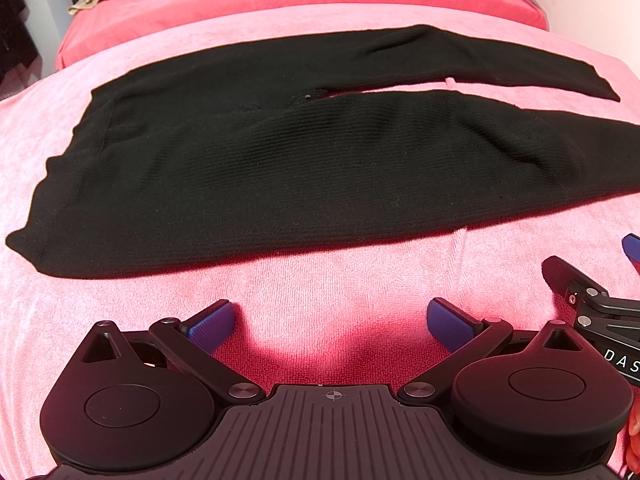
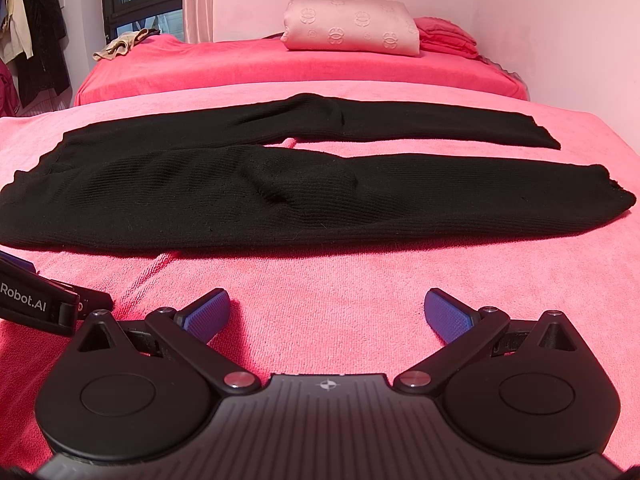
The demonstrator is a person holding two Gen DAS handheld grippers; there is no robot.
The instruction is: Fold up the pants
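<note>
Pants (image 1: 280, 160) lie spread flat on the pink towel (image 1: 340, 280) that covers the near bed, waistband to your left, both legs running off to your right. In the right wrist view the same pants (image 2: 280, 200) show the two legs lying side by side and apart, with a strip of towel (image 2: 360, 280) visible between them from the crotch to the cuffs. A raised bulge sits about midway along the near leg; the far leg has a shallow crease near its middle.

No fold has been made, as far as either view shows. The garment is at full length and full width. By my judgement the task stands at its start: one leg has yet to be laid over the other, and the lengthwise folds follow after that.

Your left gripper (image 1: 334, 326) hovers over bare towel just short of the near hem, fingers spread wide, nothing between them. Your right gripper (image 2: 328, 314) is likewise over bare towel near the front edge of the near leg, fingers spread wide and empty. The two tools sit close beside each other; each appears at the edge of the other's view.

Beyond the towel, a pillow (image 2: 350, 26) rests on the far bed against the wall, well apart from the work.
</note>
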